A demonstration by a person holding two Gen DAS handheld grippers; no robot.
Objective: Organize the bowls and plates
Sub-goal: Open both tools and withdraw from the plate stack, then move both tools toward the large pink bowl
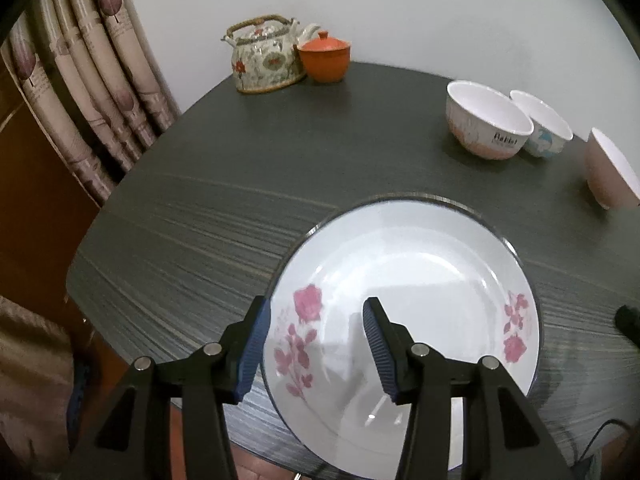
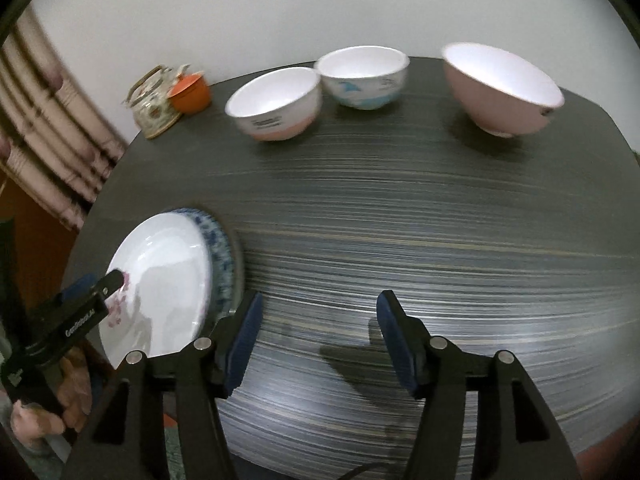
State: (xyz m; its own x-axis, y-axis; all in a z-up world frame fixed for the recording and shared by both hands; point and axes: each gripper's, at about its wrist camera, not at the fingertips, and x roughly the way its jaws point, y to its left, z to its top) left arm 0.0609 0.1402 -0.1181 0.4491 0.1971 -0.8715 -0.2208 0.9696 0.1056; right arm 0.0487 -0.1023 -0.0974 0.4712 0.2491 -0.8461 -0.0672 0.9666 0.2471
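A white plate with pink flowers [image 1: 404,280] lies on the dark table, on top of a blue-patterned plate [image 2: 222,256]. My left gripper [image 1: 316,312] is open, its fingers astride the near left rim of the flowered plate; it also shows in the right wrist view [image 2: 102,282]. My right gripper [image 2: 318,312] is open and empty over the bare table middle. Three bowls stand at the back: a white and pink one [image 2: 276,104], a white and blue one [image 2: 364,76], and a pink one [image 2: 500,88].
A flowered teapot [image 1: 264,60] and an orange lidded pot [image 1: 325,58] stand at the table's far left corner. A curtain [image 1: 84,92] hangs left of the table. The table's near edge [image 1: 76,280] lies close to the plates.
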